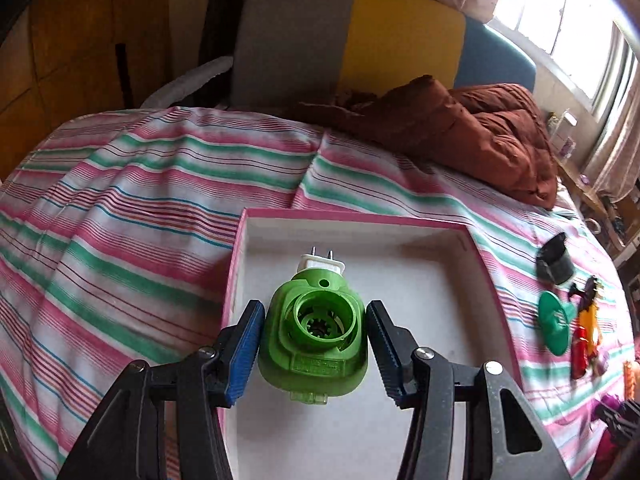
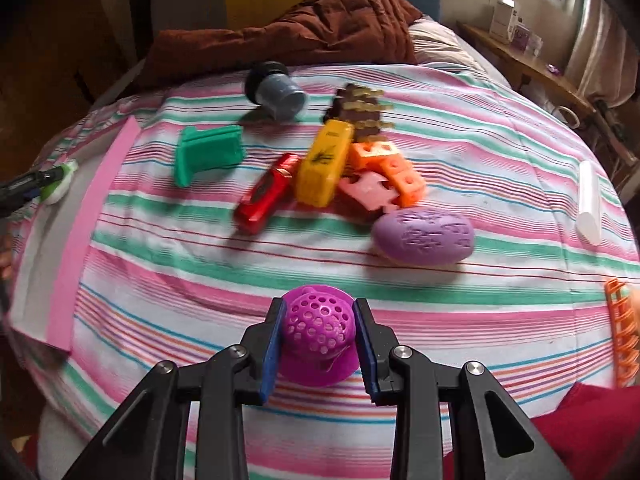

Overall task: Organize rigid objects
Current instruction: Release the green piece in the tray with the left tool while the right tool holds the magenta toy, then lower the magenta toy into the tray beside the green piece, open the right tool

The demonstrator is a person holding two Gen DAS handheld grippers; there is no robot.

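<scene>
Now, left gripper (image 1: 315, 344): jaws parted, flanking green plastic plug-in device (image 1: 314, 336) without clear contact.
Device axis: lengthwise, prongs pointing away, inside pink-rimmed white box (image 1: 404, 264).
Right gripper (image 2: 317, 340): clamped on purple perforated plastic dome (image 2: 316, 330).

Bedroom behind the striped bedspread (image 1: 132, 184)

A rumpled brown quilt (image 1: 472, 128) lies near grey, yellow and blue panels (image 1: 400, 40); daylight fills the window (image 1: 568, 12).
</scene>
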